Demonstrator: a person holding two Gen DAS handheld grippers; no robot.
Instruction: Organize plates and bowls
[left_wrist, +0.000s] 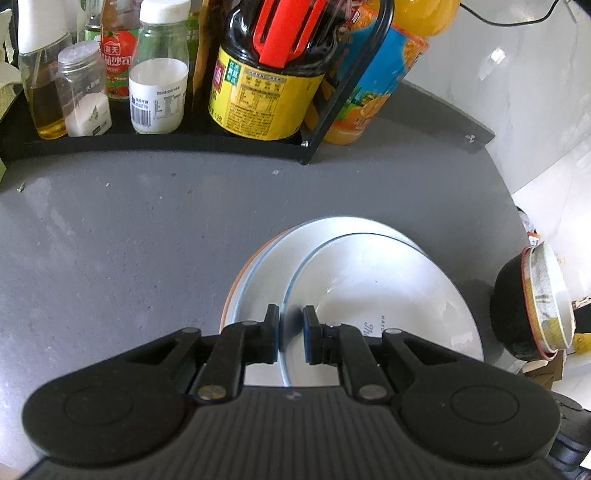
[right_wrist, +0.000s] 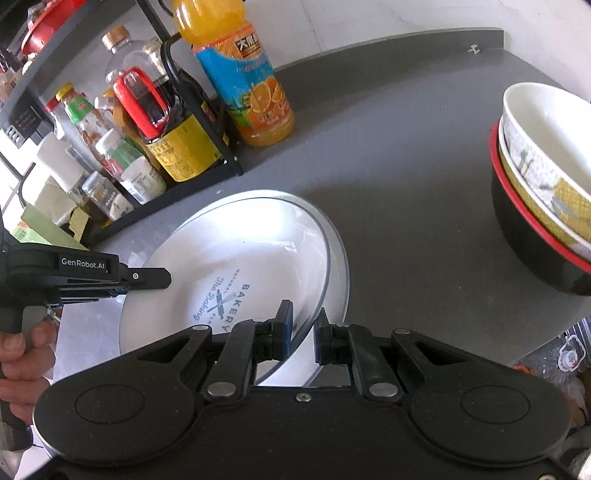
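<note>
Two tongs straddle the glass plate's (left_wrist: 295, 280) rim, left tongs (left_wrist: 291, 334) and right tongs (right_wrist: 303, 334), each nearly clenched but apparently not yet pinching. It sits on a white plate (right_wrist: 207, 266) on the worktop (left_wrist: 129, 240). Clench evenly, lift level. Only the right view shows stacked bowls (right_wrist: 543, 173).

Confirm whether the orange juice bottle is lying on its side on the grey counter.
No, the orange juice bottle with the blue label stands upright on the grey counter, beside the black wire condiment rack.
</note>
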